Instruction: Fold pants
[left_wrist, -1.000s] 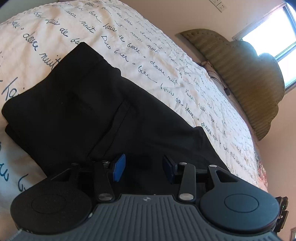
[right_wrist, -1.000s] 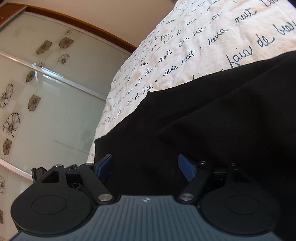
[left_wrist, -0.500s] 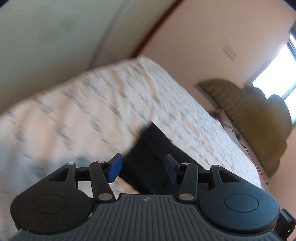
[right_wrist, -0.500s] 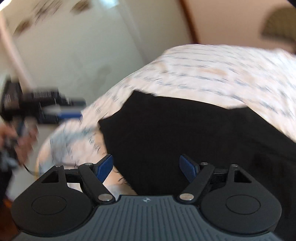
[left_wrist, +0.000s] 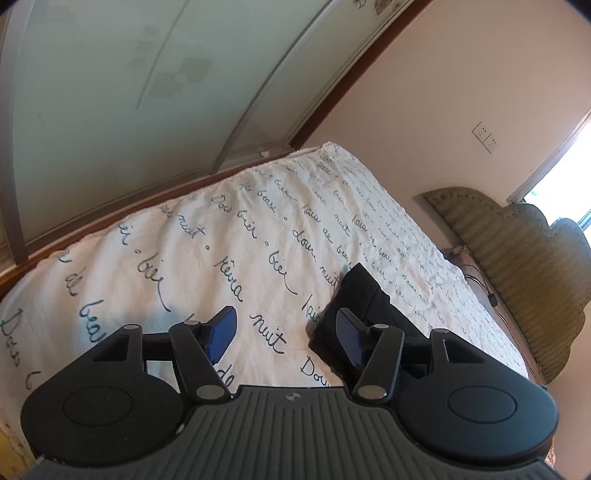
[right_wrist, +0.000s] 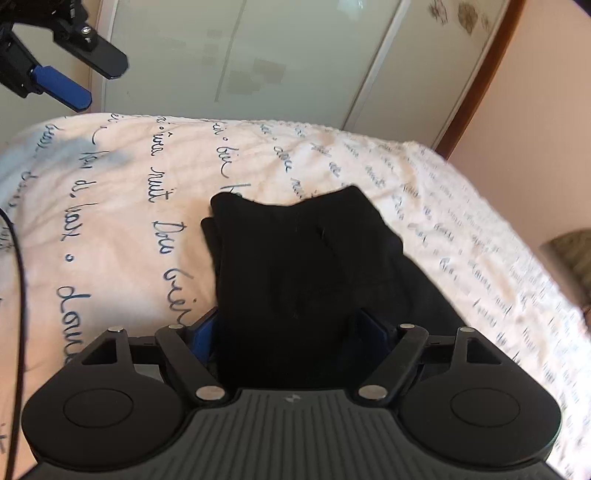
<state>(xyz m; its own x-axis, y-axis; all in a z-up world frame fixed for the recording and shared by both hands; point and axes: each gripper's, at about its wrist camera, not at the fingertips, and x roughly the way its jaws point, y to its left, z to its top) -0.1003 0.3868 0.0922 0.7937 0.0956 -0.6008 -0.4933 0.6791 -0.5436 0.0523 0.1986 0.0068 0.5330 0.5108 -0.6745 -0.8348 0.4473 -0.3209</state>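
Note:
The black pants (right_wrist: 306, 266) lie folded in a compact stack on the white bedspread (right_wrist: 122, 221) with dark script. In the left wrist view only a corner of the pants (left_wrist: 364, 295) shows, behind the right finger. My left gripper (left_wrist: 284, 336) is open and empty, raised above the bedspread (left_wrist: 221, 258) to the left of the pants; it also shows at the top left of the right wrist view (right_wrist: 59, 86). My right gripper (right_wrist: 291, 332) is open and empty, above the near edge of the pants.
Frosted wardrobe doors (left_wrist: 129, 92) with a wooden frame stand beyond the foot of the bed. A padded headboard (left_wrist: 524, 266) and a bright window are at the right. A black cable (right_wrist: 20, 295) hangs at the left.
Both grippers have lifted up and back from the pants. The left has swung left off the cloth; the right now looks down on the whole folded stack.

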